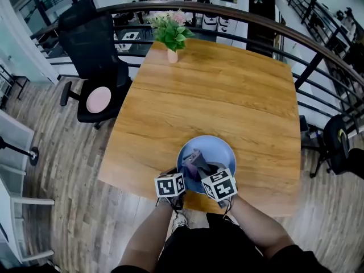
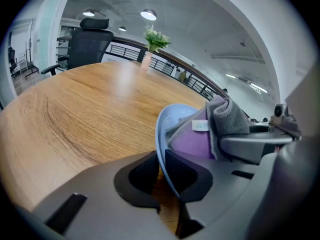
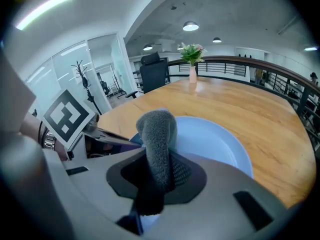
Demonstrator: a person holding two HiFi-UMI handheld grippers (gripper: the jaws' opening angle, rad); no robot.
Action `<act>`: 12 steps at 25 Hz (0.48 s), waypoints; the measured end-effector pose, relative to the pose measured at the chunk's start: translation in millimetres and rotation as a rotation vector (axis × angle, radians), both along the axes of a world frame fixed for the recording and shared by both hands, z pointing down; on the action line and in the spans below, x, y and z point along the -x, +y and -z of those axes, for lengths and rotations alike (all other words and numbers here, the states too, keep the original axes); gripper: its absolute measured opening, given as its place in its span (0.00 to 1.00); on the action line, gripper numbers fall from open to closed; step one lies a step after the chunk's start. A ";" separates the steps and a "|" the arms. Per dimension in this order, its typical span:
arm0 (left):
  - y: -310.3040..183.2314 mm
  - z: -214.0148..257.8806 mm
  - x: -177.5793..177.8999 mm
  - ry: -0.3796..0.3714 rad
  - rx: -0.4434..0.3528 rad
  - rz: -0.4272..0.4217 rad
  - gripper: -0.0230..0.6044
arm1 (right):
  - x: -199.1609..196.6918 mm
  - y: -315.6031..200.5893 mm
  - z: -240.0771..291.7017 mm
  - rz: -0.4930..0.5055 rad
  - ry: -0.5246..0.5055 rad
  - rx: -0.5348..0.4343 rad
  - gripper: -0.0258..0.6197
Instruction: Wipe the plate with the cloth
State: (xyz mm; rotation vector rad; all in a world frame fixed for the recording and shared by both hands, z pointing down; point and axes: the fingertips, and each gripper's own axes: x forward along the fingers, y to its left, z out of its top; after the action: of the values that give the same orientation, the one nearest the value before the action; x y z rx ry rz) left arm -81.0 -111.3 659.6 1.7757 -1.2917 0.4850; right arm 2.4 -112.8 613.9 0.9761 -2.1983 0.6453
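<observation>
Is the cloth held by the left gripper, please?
No, the right gripper clamps the cloth; the left gripper grips the plate.

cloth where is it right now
In the head view the cloth lies on the blue plate at the near edge of the table, pinched in the right tongs.

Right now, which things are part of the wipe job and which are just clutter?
In use: plate, its rim pinched by the left gripper; cloth, clamped in the right gripper.
Lying about: flower vase, office chair, railing.
</observation>
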 end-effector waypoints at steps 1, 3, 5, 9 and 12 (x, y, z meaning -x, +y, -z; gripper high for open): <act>0.2 0.1 0.0 0.002 0.003 0.002 0.14 | 4.7 4.0 -5.0 0.008 -0.003 0.017 0.15; 0.0 -1.6 -2.1 0.015 0.006 0.001 0.13 | 12.0 11.4 -14.9 0.024 -0.004 0.049 0.15; -1.4 -2.3 -3.2 0.020 0.006 -0.001 0.13 | 17.9 16.3 -23.0 0.042 0.006 0.069 0.15; -2.0 -2.5 -2.7 0.021 0.008 -0.002 0.13 | 26.6 23.7 -34.0 0.106 0.070 0.082 0.15; -1.9 -0.9 -0.9 0.015 0.008 0.004 0.13 | 27.3 26.5 -34.8 0.154 0.136 0.074 0.15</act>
State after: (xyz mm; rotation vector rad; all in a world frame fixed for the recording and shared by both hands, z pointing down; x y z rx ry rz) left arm -80.1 -113.2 660.6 1.7663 -1.2808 0.4733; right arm -24.9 -86.3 648.7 0.7811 -2.0899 0.5680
